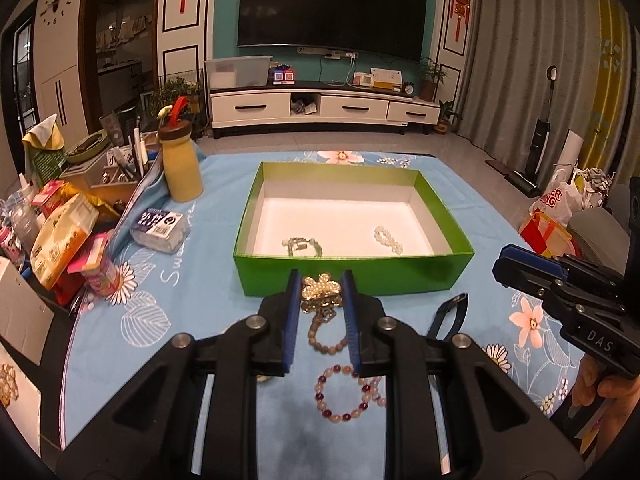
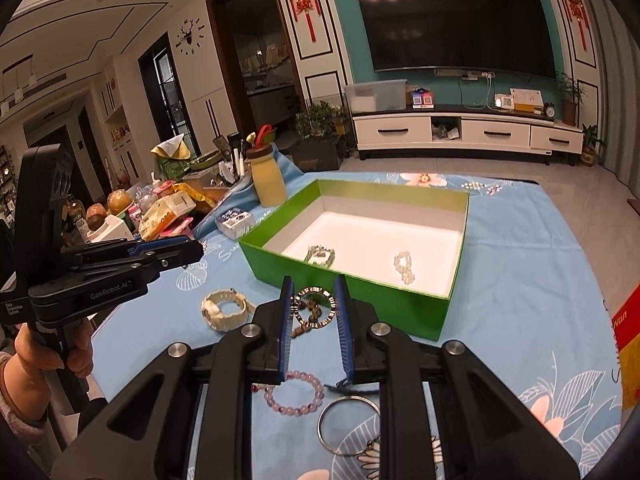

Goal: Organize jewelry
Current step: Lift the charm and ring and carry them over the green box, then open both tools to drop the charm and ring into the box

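- The left gripper (image 1: 321, 292) holds a pearl flower clip (image 1: 320, 289) between its jaws, just in front of the green box (image 1: 360, 272)
- The right gripper (image 2: 312, 306) has its jaws narrowed around a round watch (image 2: 314, 307), near the box's front wall; whether they press it I cannot tell
- Inside the box lie a green bracelet (image 1: 302, 245) and a clear bracelet (image 1: 388, 240)
- A purple bead bracelet (image 1: 344, 394) and a metal bangle (image 2: 349, 426) lie on the desk (image 1: 200, 280)
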Available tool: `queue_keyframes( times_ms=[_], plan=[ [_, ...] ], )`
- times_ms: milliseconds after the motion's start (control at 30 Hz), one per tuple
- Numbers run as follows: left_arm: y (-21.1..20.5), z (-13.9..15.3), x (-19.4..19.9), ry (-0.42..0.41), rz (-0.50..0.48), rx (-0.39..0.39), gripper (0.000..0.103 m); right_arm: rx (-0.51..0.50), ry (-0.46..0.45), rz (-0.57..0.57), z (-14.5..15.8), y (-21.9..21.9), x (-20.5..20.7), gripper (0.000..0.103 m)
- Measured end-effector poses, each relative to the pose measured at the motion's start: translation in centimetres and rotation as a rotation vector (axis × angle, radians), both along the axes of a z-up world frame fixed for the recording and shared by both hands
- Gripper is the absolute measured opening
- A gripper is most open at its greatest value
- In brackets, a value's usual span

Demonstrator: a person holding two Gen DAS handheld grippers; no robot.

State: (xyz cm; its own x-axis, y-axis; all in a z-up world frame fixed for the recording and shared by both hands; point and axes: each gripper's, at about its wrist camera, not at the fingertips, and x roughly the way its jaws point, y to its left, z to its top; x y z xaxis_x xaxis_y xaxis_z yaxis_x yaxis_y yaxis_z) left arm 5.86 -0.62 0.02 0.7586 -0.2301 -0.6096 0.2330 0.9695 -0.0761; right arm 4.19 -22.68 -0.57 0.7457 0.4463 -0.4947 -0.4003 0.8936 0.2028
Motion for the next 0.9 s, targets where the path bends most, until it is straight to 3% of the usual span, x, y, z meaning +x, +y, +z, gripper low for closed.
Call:
queue_keyframes(
  times_ms=[633,900],
  plan=[
    [-1.3,0.5,4.8,-0.010,-0.014,-0.010,0.020,0.010,-0.033,-0.038,0.9,-0.8,4.0,0.020],
    [-1.0,-0.1,8.8,0.033,-0.010,-0.044,0.020,0.008,-0.014,-0.050,0.7,-0.9,6.9,0.020]
  ],
)
